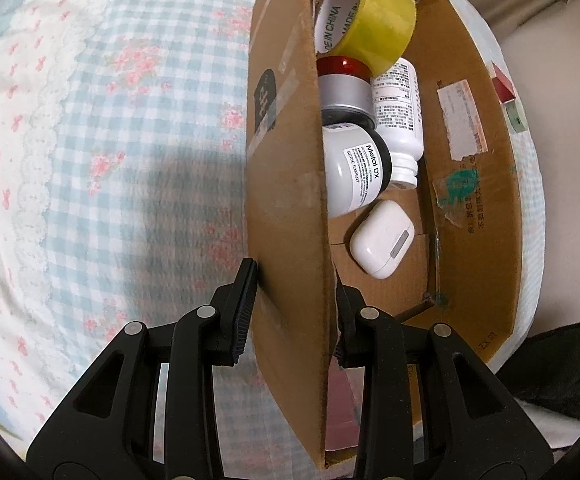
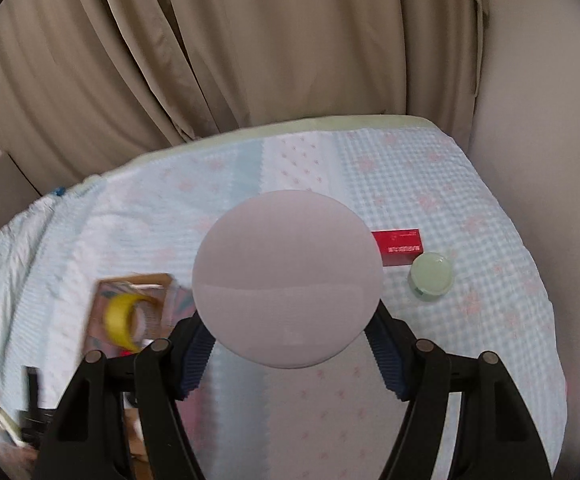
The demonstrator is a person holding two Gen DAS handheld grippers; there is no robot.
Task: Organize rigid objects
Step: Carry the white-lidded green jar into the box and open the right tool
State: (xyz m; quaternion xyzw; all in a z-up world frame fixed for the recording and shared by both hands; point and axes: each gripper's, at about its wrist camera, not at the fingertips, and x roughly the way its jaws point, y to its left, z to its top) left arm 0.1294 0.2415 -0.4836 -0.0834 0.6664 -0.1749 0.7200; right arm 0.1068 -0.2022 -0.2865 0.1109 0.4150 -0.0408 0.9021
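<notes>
Bedspread [image 1: 90, 160]: soft quilted cloth, pale blue-and-white check with pink flower print and a scalloped white band; covers the whole work surface.
Cardboard box [image 1: 477, 160]: brown corrugated board, open top, torn labels and tape scraps on the inner wall; stands on the bedspread.
Box flap [image 1: 286, 200]: flat board panel standing upright, dark sticker on its outer face.
Tape roll [image 1: 373, 28]: glossy yellow tape on a white printed core; on top of the pile at the far end of the box.
Tin [image 1: 343, 88]: cylinder with grey body and shiny red band, under the tape roll.
Jar [image 1: 353, 176]: white, rounded, black band, printed label; lying on its side in the box.
Bottle [image 1: 399, 120]: white plastic, printed label, threaded neck; lying beside the jar.
Earbud case [image 1: 381, 240]: smooth white rounded shell, on the box floor nearest the camera.
Left gripper [image 1: 290, 312]: black frame, ribbed dark pads; clamped tight on the box flap – one pad on each face.
Round disc [image 2: 288, 280]: smooth, matt, pale pinkish-grey, faint seam across its middle.
Right gripper [image 2: 288, 356]: jaws partly apart, ribbed blue pads pressing the disc's lower edges – disc held above the bedspread.
Red carton [image 2: 399, 246]: flat rectangular pack on the bedspread, beyond the disc.
Green tub [image 2: 429, 276]: small, round, translucent pale green, just beside the carton.
Curtain [image 2: 210, 60]: beige cloth in heavy folds, behind the bed.
</notes>
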